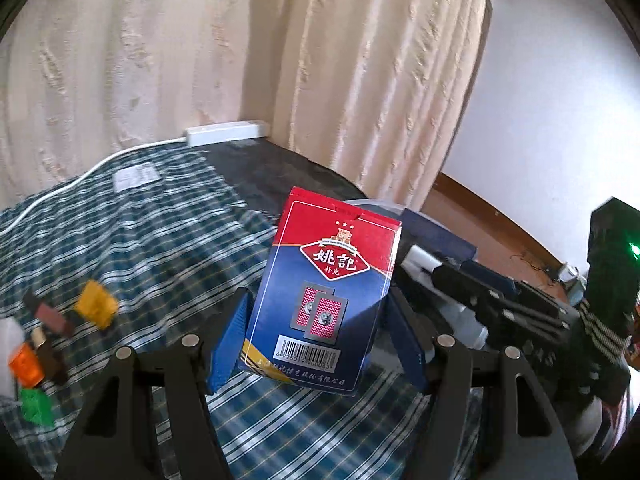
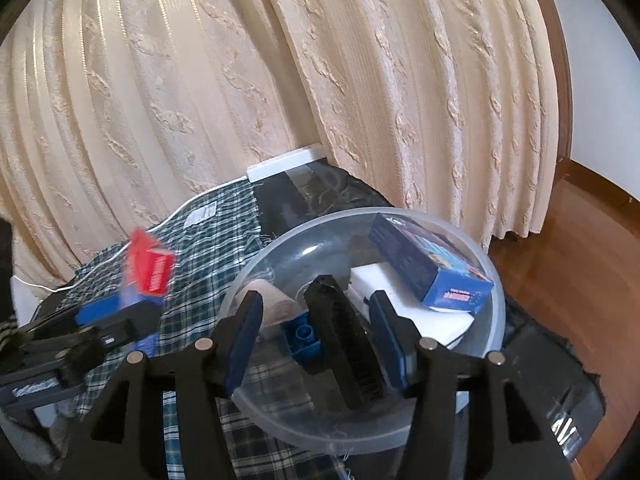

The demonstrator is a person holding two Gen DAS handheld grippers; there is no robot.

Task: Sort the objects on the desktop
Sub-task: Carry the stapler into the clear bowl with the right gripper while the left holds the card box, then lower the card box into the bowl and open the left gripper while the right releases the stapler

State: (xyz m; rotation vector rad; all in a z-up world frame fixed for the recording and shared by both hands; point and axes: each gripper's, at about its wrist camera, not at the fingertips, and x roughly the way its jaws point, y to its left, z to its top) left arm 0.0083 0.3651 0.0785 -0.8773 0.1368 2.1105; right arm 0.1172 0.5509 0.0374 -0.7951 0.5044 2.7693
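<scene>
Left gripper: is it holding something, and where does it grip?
Yes: the left gripper clamps a playing-card box by its lower side edges, lifted above the checked cloth.

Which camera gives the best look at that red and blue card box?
The left wrist view: the card box sits sharp and front-on between the left gripper fingers, label and barcode readable. The right wrist view shows it only as a blurred red shape at its left edge.

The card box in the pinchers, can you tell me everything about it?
The card box is red on top and dark blue below, with a red badge of Chinese letters, three small stars, two pictured card backs and a barcode. It looks like shiny cardboard, closed. It stands nearly upright, leaning a little, lifted above the checked cloth. The left gripper squeezes its lower sides with blue pads. In the right wrist view it shows blurred.
</scene>
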